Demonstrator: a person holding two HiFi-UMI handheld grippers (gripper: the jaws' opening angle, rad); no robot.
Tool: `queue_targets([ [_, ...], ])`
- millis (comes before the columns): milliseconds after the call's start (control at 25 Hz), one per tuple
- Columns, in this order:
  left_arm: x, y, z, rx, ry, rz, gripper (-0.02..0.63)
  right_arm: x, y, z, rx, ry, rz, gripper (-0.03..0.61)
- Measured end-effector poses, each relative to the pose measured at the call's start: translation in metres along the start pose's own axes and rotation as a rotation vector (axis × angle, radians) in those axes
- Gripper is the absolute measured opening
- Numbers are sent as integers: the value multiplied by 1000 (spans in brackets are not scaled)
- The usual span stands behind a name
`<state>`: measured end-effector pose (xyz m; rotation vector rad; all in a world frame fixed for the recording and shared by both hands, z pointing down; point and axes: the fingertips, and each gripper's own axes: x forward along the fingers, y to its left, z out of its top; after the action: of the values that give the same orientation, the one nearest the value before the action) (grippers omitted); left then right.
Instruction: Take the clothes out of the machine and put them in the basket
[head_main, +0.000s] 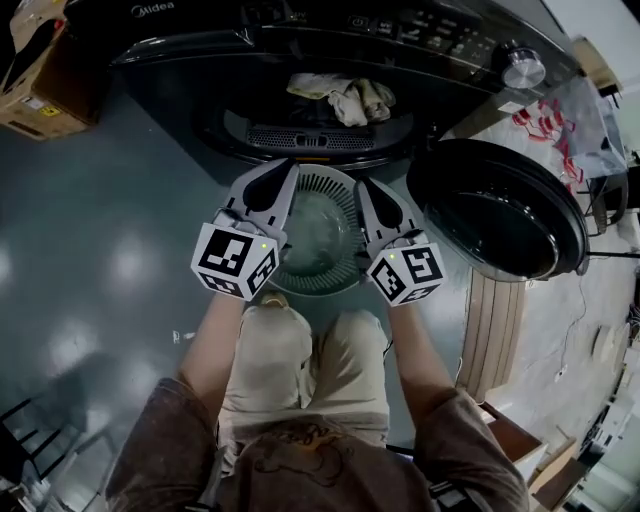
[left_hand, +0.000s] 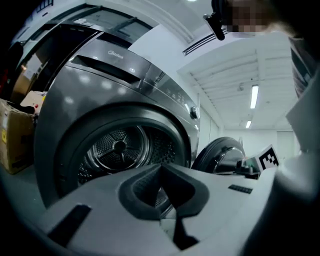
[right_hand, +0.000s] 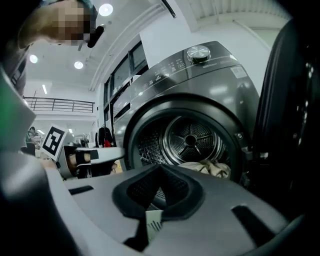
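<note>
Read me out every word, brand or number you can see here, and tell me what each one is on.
"Midea": on the washing machine, along its top front edge.
Control panel markings: too small to read.
Yellow label on the cardboard box: too blurred to read.
Nothing else is legible.

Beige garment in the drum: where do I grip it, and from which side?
Likely its raised, bunched folds at the front lip of the drum, coming in level through the open doorway. The beige garment lies crumpled low by the opening, so a fold stands up to pinch. Left hand-held gripper and right hand-held gripper are both shut on the laundry basket.
</note>
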<state>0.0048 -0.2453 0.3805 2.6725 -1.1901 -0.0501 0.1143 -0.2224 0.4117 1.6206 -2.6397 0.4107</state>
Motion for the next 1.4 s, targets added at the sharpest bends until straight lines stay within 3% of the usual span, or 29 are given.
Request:
queue_targets([
  [320, 8, 2, -37, 33, -36, -6, 6, 6, -14, -35, -43, -39, 27, -3],
  [600, 4, -14, -35, 65, -58, 5, 6, -2, -15, -34, -83, -63, 61, -3],
  [880, -10, -25, -44, 27, -57, 54, 6, -15, -14, -36, -81, -72, 68, -3],
  [1160, -19, -27, -50, 55, -46, 85, 6, -21, -18, -40, -64, -91, 72, -6],
  [1400, -23, -25, -53, 54, -41, 100, 6, -14, -26, -41, -58, -75, 67, 211],
])
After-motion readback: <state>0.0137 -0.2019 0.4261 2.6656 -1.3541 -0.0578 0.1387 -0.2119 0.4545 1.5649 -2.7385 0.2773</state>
